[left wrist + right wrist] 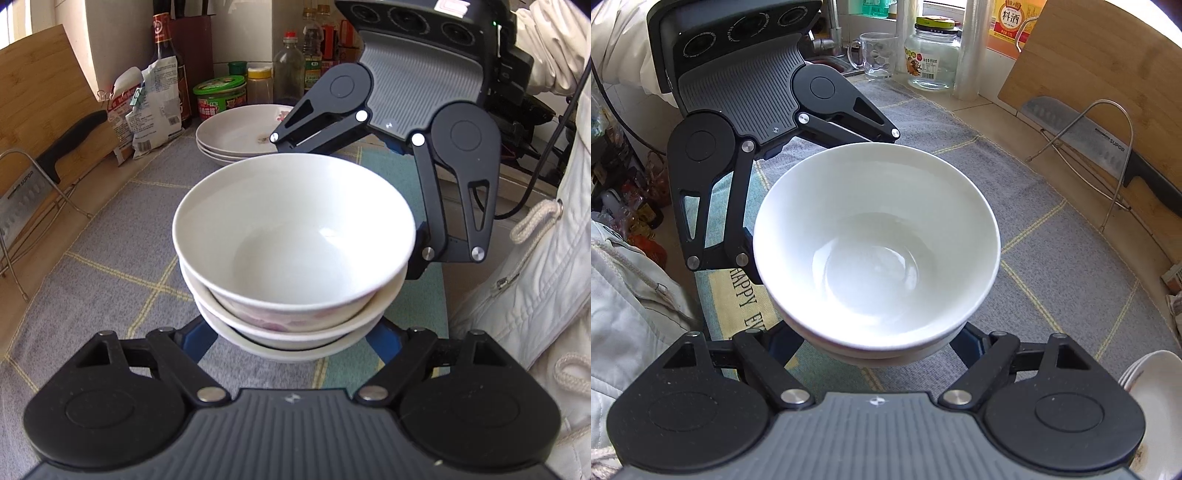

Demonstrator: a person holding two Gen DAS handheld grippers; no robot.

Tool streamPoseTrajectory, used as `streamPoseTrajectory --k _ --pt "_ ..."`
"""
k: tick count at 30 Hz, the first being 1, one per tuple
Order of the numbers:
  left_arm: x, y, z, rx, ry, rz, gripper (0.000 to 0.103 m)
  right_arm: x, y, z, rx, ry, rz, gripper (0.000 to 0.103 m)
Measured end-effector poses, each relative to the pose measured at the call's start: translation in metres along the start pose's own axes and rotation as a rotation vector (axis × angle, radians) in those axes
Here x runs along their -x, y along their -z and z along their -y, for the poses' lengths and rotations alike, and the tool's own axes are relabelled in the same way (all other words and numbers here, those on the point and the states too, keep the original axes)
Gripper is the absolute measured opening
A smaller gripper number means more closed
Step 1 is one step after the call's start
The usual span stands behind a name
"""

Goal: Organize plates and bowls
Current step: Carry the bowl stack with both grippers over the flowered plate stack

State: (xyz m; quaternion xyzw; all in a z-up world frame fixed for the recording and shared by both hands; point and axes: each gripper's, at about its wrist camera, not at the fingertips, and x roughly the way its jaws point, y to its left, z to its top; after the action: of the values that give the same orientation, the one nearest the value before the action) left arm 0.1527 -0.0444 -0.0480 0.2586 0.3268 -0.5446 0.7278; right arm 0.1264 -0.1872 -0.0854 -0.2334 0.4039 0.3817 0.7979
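Note:
A stack of three white bowls point(291, 236) stands on the grey checked mat, filling the middle of both views point(875, 243). My left gripper point(291, 347) is spread wide around the stack's near side, its blue fingertips mostly hidden under the bowls. My right gripper point(879, 343) is spread the same way from the opposite side. Whether either gripper's fingers press the lowest bowl is hidden. A stack of white plates point(240, 133) with a floral print sits behind the bowls; its edge shows in the right wrist view point(1152, 376).
A bamboo cutting board point(40, 96), a cleaver point(1108, 144) and a wire rack point(22, 221) stand along the wall. Bottles, jars and a packet point(147, 110) crowd the counter's far end. A glass mug point(875, 55) and jar point(932, 55) stand by the sink. My jacket point(535, 277) hangs at the counter's edge.

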Motion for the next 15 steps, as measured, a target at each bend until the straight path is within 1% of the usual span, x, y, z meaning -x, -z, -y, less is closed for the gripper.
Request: streamPoseTrajectory --k 10,15 --pt "-0.037 -0.055 0.015 0.004 -0.036 0.017 0.086 0.041 0.036 0.041 0.042 0.004 0.001 0.088" --pt "-0.055 -0.082 0.019 0.005 -0.040 0.024 0.086 0.060 0.054 0.062 0.052 0.006 0.001 0.088"
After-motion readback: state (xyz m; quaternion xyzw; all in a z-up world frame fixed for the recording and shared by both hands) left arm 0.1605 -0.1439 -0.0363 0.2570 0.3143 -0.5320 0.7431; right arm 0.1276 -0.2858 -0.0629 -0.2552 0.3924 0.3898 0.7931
